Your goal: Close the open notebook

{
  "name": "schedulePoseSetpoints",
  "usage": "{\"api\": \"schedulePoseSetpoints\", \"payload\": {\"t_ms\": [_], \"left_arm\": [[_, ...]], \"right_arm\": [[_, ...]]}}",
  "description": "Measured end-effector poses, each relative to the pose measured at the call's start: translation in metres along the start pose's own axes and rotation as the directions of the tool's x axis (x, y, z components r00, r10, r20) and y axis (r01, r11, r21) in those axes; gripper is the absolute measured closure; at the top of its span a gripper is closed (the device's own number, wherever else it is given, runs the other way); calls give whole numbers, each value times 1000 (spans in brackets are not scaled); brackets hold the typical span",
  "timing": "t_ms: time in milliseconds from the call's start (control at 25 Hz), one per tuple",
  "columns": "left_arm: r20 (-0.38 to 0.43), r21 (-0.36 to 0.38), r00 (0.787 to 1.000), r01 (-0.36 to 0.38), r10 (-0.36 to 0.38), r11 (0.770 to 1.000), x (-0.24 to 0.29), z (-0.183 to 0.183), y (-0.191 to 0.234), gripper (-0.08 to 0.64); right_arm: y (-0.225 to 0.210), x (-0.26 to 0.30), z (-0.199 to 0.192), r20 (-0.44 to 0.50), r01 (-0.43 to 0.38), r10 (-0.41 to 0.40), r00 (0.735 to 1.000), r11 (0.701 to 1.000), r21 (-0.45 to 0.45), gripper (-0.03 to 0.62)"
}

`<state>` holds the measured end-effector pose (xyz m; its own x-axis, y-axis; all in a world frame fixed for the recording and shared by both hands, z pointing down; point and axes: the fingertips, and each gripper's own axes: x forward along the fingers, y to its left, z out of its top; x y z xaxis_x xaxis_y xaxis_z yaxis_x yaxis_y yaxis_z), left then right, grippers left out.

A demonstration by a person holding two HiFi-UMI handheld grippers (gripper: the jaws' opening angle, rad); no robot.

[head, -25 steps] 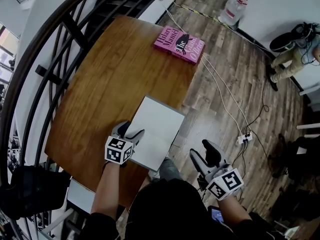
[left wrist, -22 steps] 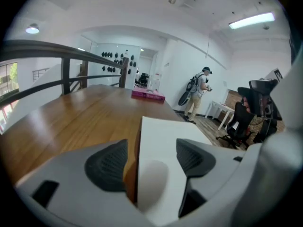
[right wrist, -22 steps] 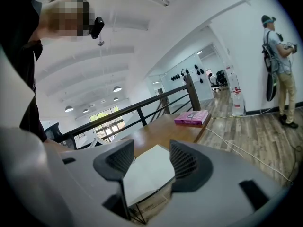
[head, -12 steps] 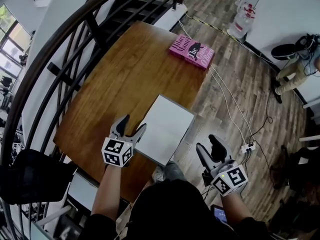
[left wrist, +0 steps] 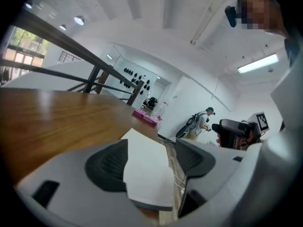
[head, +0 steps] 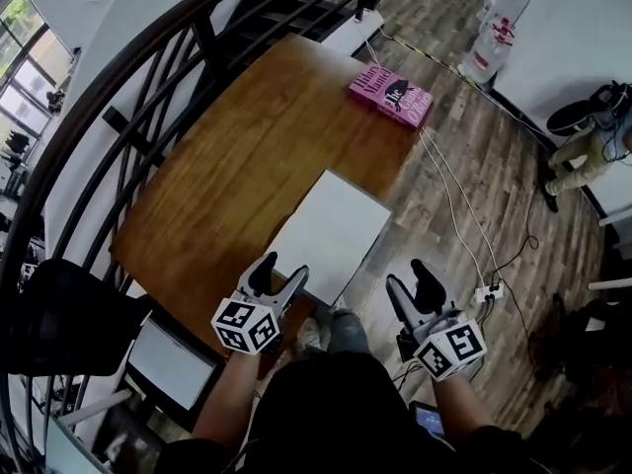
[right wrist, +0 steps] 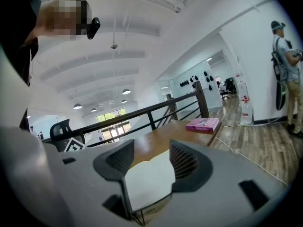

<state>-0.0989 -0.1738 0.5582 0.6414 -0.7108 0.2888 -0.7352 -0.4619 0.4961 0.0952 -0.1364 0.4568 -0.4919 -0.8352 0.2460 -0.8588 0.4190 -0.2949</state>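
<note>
Hovering at the table's near edge, both grippers spread over a white notebook [head: 331, 233]

It lies flat on the wooden table [head: 227, 156], well apart from the pink book [head: 390, 95] at the far end; from above it shows one plain white face and looks shut to me (a faint crease leaves me unsure); the left gripper [head: 281, 270] hangs just beside its near edge, jaws wide apart, nothing between them; the right gripper [head: 412, 279], likewise spread and empty, hangs off the table's side; I'd judge it light, thin, smooth enough to slide; best taken by the cover's free edge.
</note>
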Motion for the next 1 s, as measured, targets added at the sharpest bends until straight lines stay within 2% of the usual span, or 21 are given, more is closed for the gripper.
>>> {"api": "schedulePoseSetpoints", "payload": {"t_ms": [160, 320, 560, 720, 840, 1000], "left_arm": [[-37, -75, 999, -17, 14, 997, -9, -42, -21, 236], [-47, -141, 997, -68, 62, 988, -16, -65, -25, 236], [-42, -240, 984, -179, 173, 954, -22, -94, -31, 236], [-47, -337, 971, -236, 234, 912, -19, -120, -46, 236], [-46, -442, 963, -258, 265, 859, -14, -141, -52, 238], [-49, -538, 953, -278, 300, 796, -4, -160, -60, 238]], "right_arm": [[7, 0, -15, -41, -46, 46, 998, 999, 0, 360], [8, 11, -21, -76, -121, 122, 990, 993, 7, 360], [3, 32, -23, -134, -278, 276, 952, 961, 10, 361], [-9, 48, -30, -198, -380, 374, 906, 925, 10, 364], [-12, 58, -30, -225, -449, 440, 869, 893, 12, 365], [-19, 63, -30, -254, -507, 495, 831, 862, 23, 368]]}}
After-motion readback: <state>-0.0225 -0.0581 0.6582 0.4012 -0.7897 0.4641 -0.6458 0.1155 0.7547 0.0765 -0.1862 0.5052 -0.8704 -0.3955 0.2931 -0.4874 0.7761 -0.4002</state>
